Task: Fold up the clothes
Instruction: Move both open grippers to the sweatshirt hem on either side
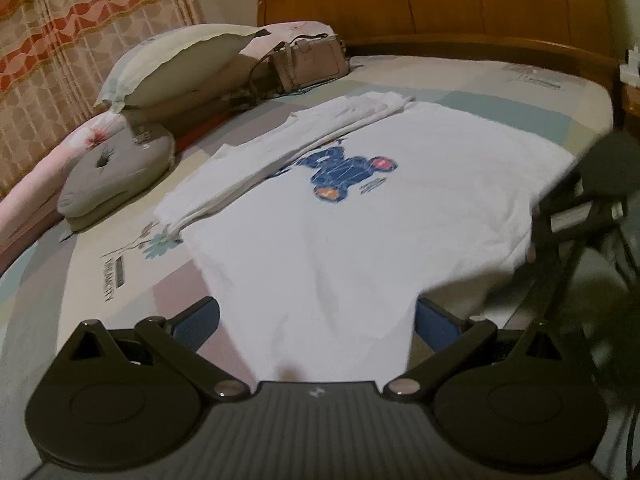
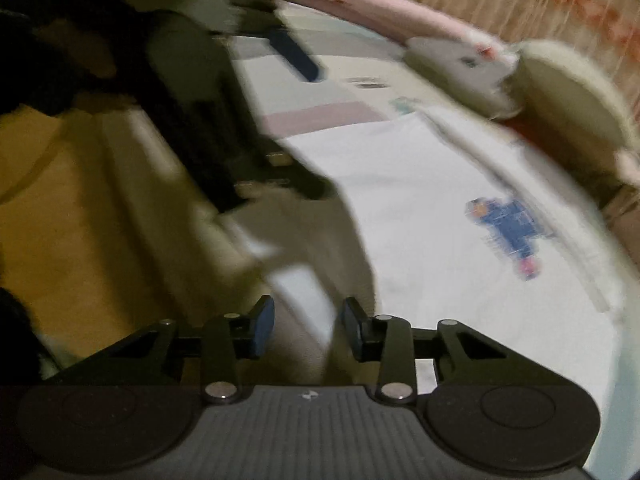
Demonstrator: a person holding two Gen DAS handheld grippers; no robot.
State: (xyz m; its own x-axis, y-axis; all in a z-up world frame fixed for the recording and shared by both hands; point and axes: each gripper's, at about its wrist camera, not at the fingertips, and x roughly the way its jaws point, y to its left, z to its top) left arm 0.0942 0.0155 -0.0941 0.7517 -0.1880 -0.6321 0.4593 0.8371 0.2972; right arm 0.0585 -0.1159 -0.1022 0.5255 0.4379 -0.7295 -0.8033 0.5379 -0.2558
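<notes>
Between the blue pads of the left claw [image 1: 316, 320], which stand wide apart and released, the near edge of the white T-shirt [image 1: 360, 216] runs up toward the camera; the pads sit on either side of the cloth without pressing it. The right claw [image 2: 308, 328] has its pads drawn partly together with a fold of pale cloth rising between them, but the blur makes it impossible to tell whether they pinch it. The T-shirt lies spread flat on the bed [image 1: 500, 92], print side up, a blue bear figure [image 1: 344, 172] at its middle and one side folded over in a long strip. Beyond its far edge lie a grey cushion [image 1: 120, 168], a cream pillow [image 1: 176, 68] and a brown handbag [image 1: 312, 60]. A wooden headboard [image 1: 440, 0] closes the far end, and a patterned curtain [image 1: 80, 32] hangs at the left.
</notes>
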